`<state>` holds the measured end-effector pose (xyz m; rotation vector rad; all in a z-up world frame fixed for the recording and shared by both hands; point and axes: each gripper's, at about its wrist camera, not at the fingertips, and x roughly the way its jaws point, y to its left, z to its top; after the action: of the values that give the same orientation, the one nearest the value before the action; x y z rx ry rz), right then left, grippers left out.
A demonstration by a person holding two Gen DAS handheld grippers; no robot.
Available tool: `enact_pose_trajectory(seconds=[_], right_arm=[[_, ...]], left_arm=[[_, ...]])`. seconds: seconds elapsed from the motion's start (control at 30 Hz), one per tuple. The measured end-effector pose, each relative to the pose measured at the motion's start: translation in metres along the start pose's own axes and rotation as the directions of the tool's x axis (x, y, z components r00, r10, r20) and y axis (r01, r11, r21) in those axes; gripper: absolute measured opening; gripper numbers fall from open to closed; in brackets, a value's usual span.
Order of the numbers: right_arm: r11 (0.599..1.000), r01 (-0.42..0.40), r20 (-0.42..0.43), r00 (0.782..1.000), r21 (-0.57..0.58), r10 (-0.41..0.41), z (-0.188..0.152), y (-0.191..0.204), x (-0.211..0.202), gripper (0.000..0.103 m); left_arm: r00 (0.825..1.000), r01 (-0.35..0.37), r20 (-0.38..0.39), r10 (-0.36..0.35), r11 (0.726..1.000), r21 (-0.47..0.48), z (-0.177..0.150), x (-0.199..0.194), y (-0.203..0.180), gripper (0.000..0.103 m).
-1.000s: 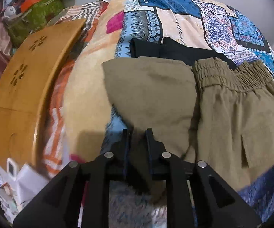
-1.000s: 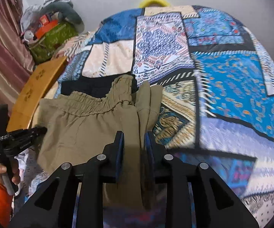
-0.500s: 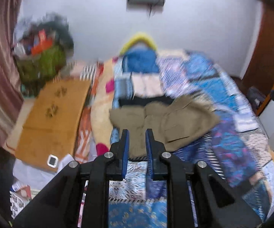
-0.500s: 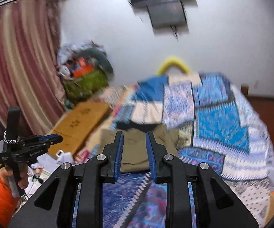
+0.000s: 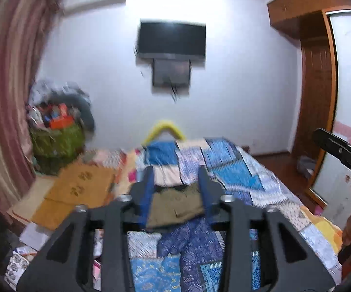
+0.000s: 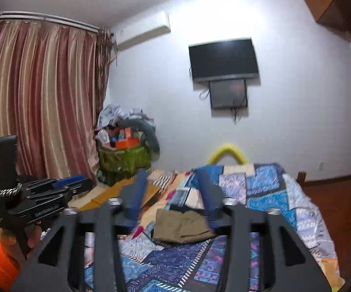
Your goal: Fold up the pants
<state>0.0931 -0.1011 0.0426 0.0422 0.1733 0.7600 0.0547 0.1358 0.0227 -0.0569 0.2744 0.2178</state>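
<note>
Hanging in the air with nothing in them, both claws have their jaws spread wide. The left claw point(image 5: 175, 189) points down the bed, and the pants point(image 5: 175, 206) show right in the gap between its fingers, well away from it. Same deal with the right claw point(image 6: 173, 194): pants point(image 6: 182, 226) visible between its blue-padded fingers point(image 6: 139, 189), not touched. You can also spot the left claw point(image 6: 75, 185) off to the side in the right view, gripped by a hand point(image 6: 33, 239) with an orange sleeve.

Pants are olive, folded into a compact bundle, lying flat on the patchwork quilt point(image 6: 267, 194) about mid-bed. A dark garment point(image 6: 177, 208) pokes out from just behind them.

Further out: a wooden board point(image 5: 83, 187) lies beside the bed, a green bag point(image 6: 124, 158) stuffed with junk sits in the corner, striped curtains point(image 6: 41, 97) hang next to it, and a TV point(image 6: 224, 58) is on the wall. Yellow thing point(image 6: 226, 152) sticks up at the far end of the bed. Left view is pretty blurry.
</note>
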Motion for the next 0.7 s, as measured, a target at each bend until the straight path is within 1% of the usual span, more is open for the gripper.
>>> enact_pose_trajectory(seconds=[0.03, 0.07, 0.1, 0.13, 0.17, 0.2, 0.23, 0.27, 0.3, 0.33, 0.37, 0.4, 0.53, 0.7], right_arm=[[1.000, 0.005, 0.014, 1.000, -0.002, -0.005, 0.000, 0.001, -0.004, 0.055], [1.000, 0.011, 0.025, 1.000, -0.004, -0.011, -0.001, 0.003, -0.007, 0.061], [1.000, 0.022, 0.029, 0.999, -0.008, -0.022, -0.002, 0.005, -0.010, 0.065], [0.999, 0.037, 0.035, 0.999, -0.013, -0.036, -0.003, 0.007, -0.012, 0.073], [0.999, 0.049, 0.039, 0.998, -0.018, -0.048, -0.004, 0.007, -0.011, 0.078], [0.998, 0.061, 0.043, 0.997, -0.023, -0.060, -0.005, 0.008, -0.012, 0.080], [0.997, 0.075, 0.046, 0.996, -0.028, -0.073, -0.006, 0.009, -0.012, 0.084], [0.996, 0.085, 0.045, 0.995, -0.030, -0.084, -0.006, 0.009, -0.011, 0.089], [0.996, 0.091, 0.045, 0.995, -0.027, -0.089, -0.007, 0.009, -0.013, 0.090], [0.995, 0.096, 0.044, 0.994, -0.018, -0.095, -0.008, 0.008, -0.012, 0.095], [0.995, 0.100, 0.042, 0.994, -0.011, -0.100, -0.009, 0.007, -0.012, 0.101], [0.994, 0.110, 0.044, 0.993, -0.005, -0.110, -0.009, 0.008, -0.014, 0.103], [0.990, 0.140, 0.047, 0.989, -0.011, -0.139, -0.010, 0.010, -0.019, 0.103], [0.991, 0.136, 0.042, 0.990, -0.010, -0.135, -0.013, 0.011, -0.020, 0.103]], left_arm=[[1.000, -0.006, 0.029, 0.006, 1.000, -0.001, -0.001, -0.010, -0.002, 0.054], [0.999, -0.009, 0.049, 0.009, 1.000, 0.000, -0.001, -0.017, -0.004, 0.058], [0.998, -0.011, 0.066, 0.011, 1.000, 0.004, -0.002, -0.023, -0.007, 0.061], [0.997, -0.018, 0.079, 0.017, 1.000, 0.008, -0.002, -0.028, -0.009, 0.067], [0.996, -0.024, 0.089, 0.023, 1.000, 0.012, -0.003, -0.031, -0.011, 0.075], [0.995, -0.026, 0.097, 0.024, 1.000, 0.016, -0.003, -0.034, -0.013, 0.080], [0.994, -0.025, 0.103, 0.023, 0.999, 0.020, -0.003, -0.036, -0.014, 0.089], [0.994, -0.024, 0.108, 0.022, 1.000, 0.020, -0.004, -0.037, -0.015, 0.095], [0.993, -0.025, 0.113, 0.022, 1.000, 0.017, -0.004, -0.038, -0.016, 0.097], [0.993, -0.026, 0.115, 0.024, 1.000, 0.015, -0.005, -0.038, -0.016, 0.101], [0.993, -0.026, 0.117, 0.024, 1.000, 0.012, -0.006, -0.037, -0.016, 0.103], [0.993, -0.027, 0.119, 0.026, 1.000, 0.010, -0.006, -0.036, -0.016, 0.103], [0.993, -0.035, 0.117, 0.033, 0.999, 0.009, -0.007, -0.035, -0.017, 0.103], [0.992, -0.037, 0.120, 0.036, 0.999, 0.004, -0.008, -0.035, -0.015, 0.103]])
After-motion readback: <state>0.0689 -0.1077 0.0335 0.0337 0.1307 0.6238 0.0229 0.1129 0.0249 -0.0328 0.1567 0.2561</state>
